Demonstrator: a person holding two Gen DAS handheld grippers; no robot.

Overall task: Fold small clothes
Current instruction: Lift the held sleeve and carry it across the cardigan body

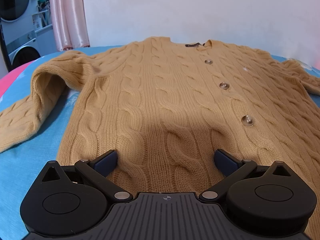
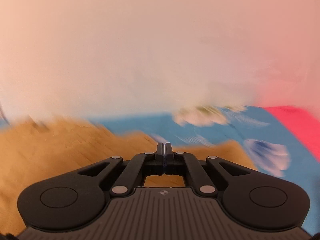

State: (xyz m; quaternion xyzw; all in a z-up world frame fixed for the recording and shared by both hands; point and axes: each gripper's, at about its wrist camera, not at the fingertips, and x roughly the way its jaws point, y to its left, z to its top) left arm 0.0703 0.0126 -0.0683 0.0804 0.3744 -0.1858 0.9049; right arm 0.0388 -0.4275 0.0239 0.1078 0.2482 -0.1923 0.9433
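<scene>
A mustard cable-knit cardigan (image 1: 170,92) with three visible buttons lies flat, front up, on a blue cloth (image 1: 30,160), collar at the far end. Its left sleeve (image 1: 26,110) bends back toward me. My left gripper (image 1: 166,160) is open, its blue-padded fingers (image 1: 107,163) resting on the knit near the hem, nothing between them. The right wrist view is motion-blurred. My right gripper (image 2: 164,150) is shut with the jaws together above the cardigan's edge (image 2: 60,150); nothing shows between them.
The blue cloth (image 2: 160,124) has white patterns and a pink-red border (image 2: 300,124) on the right. A white wall (image 1: 200,10) stands behind. A pink curtain (image 1: 68,14) and washing machines (image 1: 18,30) are at the far left.
</scene>
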